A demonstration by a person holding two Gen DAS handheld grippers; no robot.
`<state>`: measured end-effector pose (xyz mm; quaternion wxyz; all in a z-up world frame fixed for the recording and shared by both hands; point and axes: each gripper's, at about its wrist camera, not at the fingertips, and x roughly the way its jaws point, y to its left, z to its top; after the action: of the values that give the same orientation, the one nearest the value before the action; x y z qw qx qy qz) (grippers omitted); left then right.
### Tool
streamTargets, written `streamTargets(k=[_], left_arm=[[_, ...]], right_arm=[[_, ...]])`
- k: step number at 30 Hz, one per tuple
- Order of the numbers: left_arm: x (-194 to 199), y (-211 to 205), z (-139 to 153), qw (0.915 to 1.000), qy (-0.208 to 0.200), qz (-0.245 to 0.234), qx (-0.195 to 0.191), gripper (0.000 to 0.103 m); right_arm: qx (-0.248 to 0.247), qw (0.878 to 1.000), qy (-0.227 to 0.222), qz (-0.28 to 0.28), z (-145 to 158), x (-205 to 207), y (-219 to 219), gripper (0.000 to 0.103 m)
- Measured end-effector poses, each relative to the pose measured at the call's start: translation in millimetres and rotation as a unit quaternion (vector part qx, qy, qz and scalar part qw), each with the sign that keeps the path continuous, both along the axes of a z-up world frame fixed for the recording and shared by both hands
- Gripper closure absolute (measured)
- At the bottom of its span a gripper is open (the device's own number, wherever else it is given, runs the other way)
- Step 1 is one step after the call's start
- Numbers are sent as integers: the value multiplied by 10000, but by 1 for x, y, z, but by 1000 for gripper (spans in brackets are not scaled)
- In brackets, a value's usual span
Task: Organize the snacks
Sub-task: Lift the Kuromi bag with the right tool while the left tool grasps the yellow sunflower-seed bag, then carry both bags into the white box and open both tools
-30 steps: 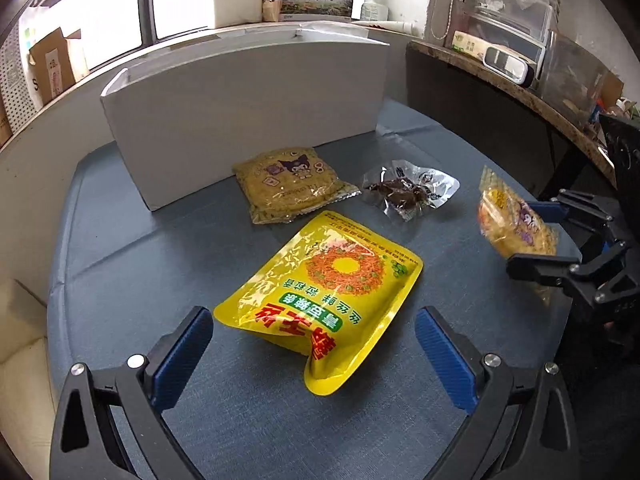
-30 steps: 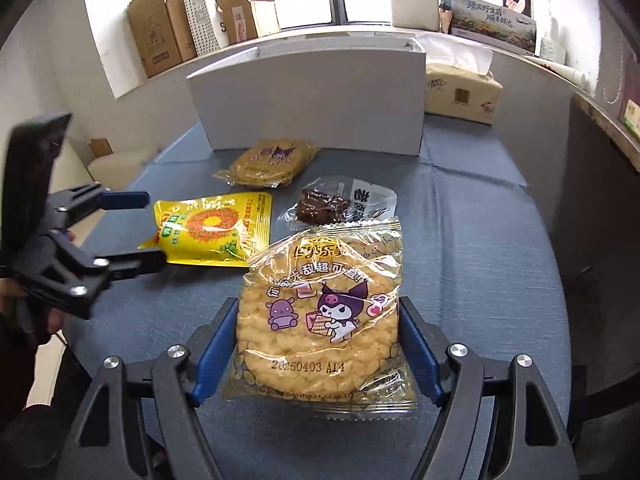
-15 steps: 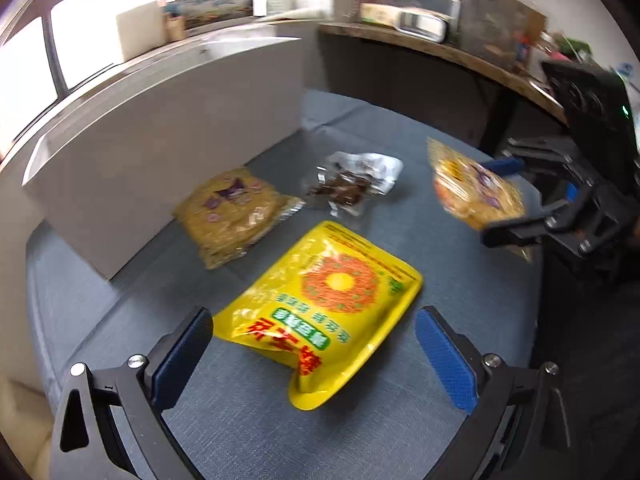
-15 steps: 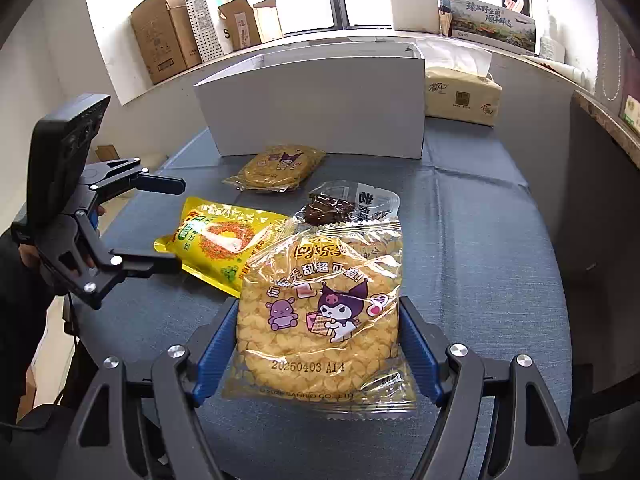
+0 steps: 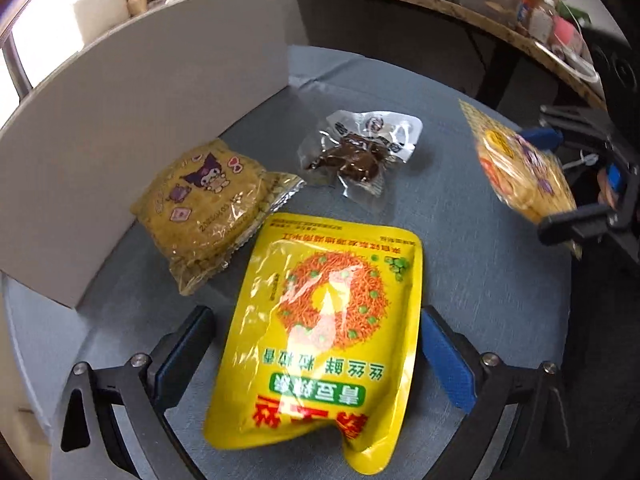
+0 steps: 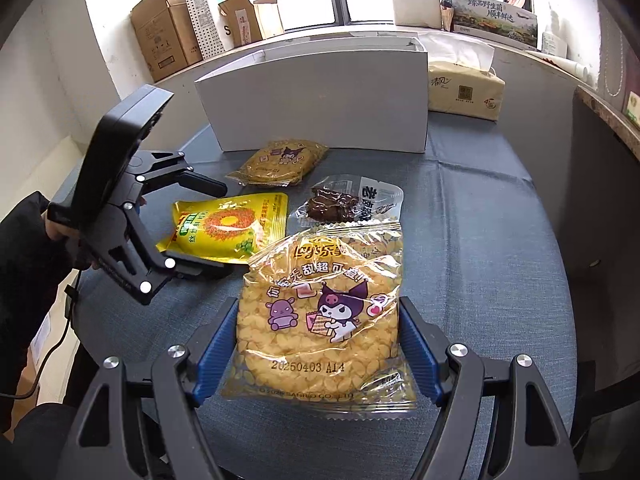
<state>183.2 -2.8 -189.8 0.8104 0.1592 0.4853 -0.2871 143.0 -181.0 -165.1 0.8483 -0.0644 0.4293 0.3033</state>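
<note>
My right gripper (image 6: 320,344) is shut on a clear Kuromi corn-snack bag (image 6: 324,320) and holds it above the blue table; the bag also shows in the left wrist view (image 5: 524,180). My left gripper (image 5: 316,356) is open, its fingers on either side of the yellow green-pea snack pouch (image 5: 324,320) lying flat on the table; the pouch also shows in the right wrist view (image 6: 228,228). A second Kuromi bag (image 5: 208,200) lies against the white box (image 5: 140,120). A clear pack of dark brown meat (image 5: 360,152) lies behind the pouch.
The white open box (image 6: 320,96) stands at the back of the round blue table (image 6: 480,240). A tissue pack (image 6: 464,88) sits to its right. Cardboard boxes (image 6: 168,28) line the window sill. A dark counter edge (image 6: 608,104) runs along the right.
My left gripper has moved forward and down, so the yellow pouch now lies between its open fingers. My right gripper still holds the Kuromi bag, almost unmoved.
</note>
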Motion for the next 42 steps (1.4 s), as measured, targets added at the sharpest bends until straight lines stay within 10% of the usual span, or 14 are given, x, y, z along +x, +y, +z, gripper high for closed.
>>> streamTargets(k=[14,28,31,42], left_arm=[[-32,43,19,9850,-195,1427,-946,53],[-63,53,106,9684,-1018,1796,-1398,53],[-51,49,127,9607,-1250,1917,-1570,86],[-21,52,106,9624,-979,2303,-1054,72]], right_arm=[[51,9999,18,-102,-2,-1,-5,23],[319,9988,-372,50,37,9,4,23],[493,9972,-560,84,61,23,9,23],[656,9935,-910,171,93,47,23,23]])
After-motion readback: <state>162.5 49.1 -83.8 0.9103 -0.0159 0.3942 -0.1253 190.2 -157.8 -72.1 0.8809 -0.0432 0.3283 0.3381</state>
